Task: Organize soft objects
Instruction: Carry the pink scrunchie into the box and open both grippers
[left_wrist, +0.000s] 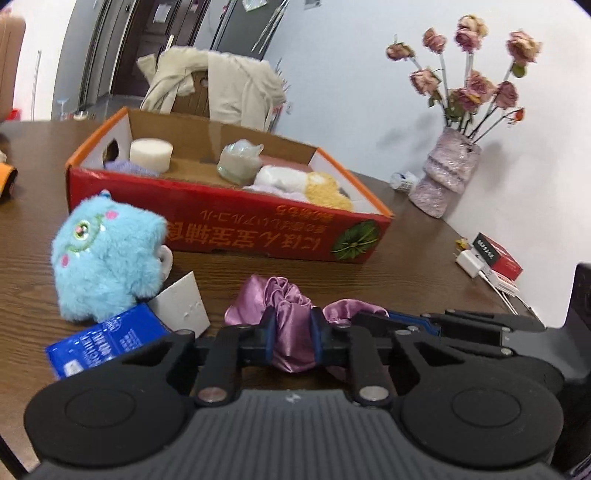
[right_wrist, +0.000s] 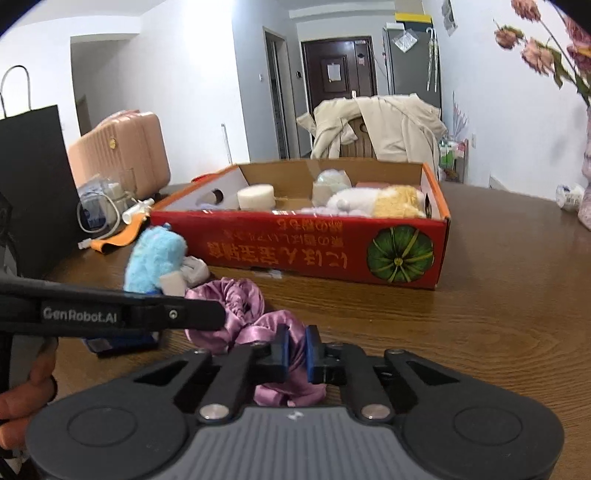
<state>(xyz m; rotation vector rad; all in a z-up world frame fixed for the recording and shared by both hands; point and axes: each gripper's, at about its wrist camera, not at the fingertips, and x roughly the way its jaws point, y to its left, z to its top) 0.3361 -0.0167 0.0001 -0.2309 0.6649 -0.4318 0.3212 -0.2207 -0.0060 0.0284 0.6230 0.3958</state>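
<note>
Both tongs are pinching the same purple satin cloth, which is lying crumpled on the wooden table.

The left gripper is clamping a fold of the cloth between its blue pads; the fabric is bulging out ahead of and below the fingertips. The right gripper is pressing its pads almost together on a thin fold of the cloth, with more fabric hanging below the jaws. In the right wrist view, the left gripper's arm is crossing in from the left, its tip lying over the far part of the cloth.

Ahead of both tongs, a red cardboard box is standing open on the table. It is holding a white foam cylinder, a pale green soft toy and a white-and-yellow plush.

Ahead and to the left of the left gripper, a blue fluffy toy is sitting beside the box. A white card and a blue packet are lying just left of this gripper.

A vase of dried roses is standing far ahead to the right.
</note>
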